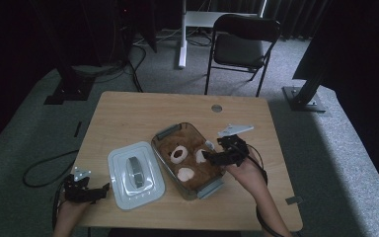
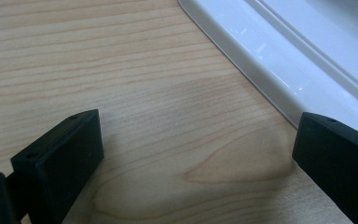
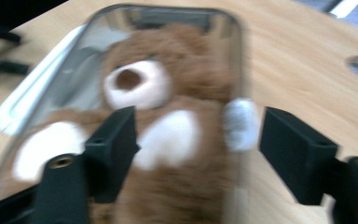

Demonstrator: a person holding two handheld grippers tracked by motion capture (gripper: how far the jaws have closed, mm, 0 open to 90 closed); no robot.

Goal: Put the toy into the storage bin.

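Teddy bear (image 3: 168, 140) lies in the container (image 1: 164, 132) at frame centre, just beyond the right tool (image 3: 196, 135), whose jaws gape wide, holding nothing.

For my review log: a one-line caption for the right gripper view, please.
Open right gripper above a brown teddy bear lying in a clear container on the wooden table.

teddy bear (image 1: 187, 160) in container (image 1: 165, 132), lid (image 1: 123, 197) left

Dark studio lab, black curtains (image 1: 296, 19), rig stands (image 1: 306, 94)
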